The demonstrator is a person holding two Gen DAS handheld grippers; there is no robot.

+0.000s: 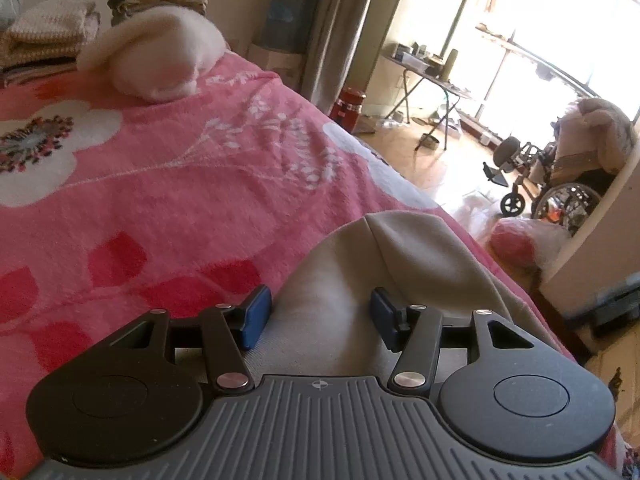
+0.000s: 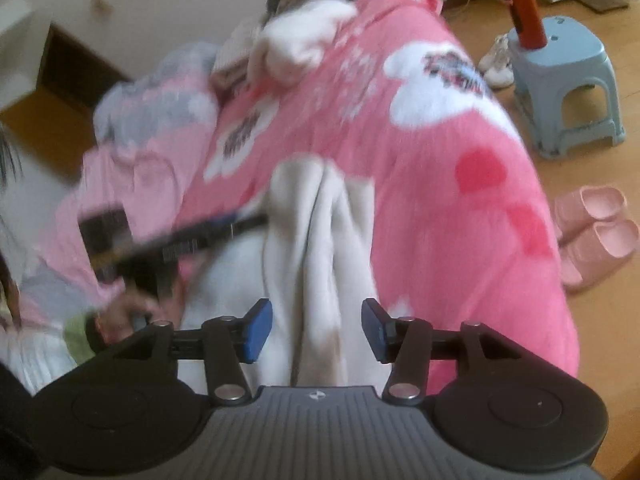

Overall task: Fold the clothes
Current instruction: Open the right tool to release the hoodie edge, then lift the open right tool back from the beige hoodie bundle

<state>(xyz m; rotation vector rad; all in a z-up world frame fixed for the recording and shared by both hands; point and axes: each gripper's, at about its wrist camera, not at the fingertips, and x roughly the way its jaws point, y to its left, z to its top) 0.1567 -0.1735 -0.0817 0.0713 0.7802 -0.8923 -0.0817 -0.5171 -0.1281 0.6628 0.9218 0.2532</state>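
Blurred beige garment on pink bedspread by the bed's edge, near end hidden under left gripper and right gripper, both sets of jaws apart, clamping nothing.

In the left wrist view, bare pink blanket lies open at centre and left. A white fluffy garment and folded stacks block the upper left.

Garment lies on the bed at its near edge, directly ahead of both tools. Fluffy bundle sits at the bed's far end, folded stack behind it. Stool and slippers stand on the floor right of the bed
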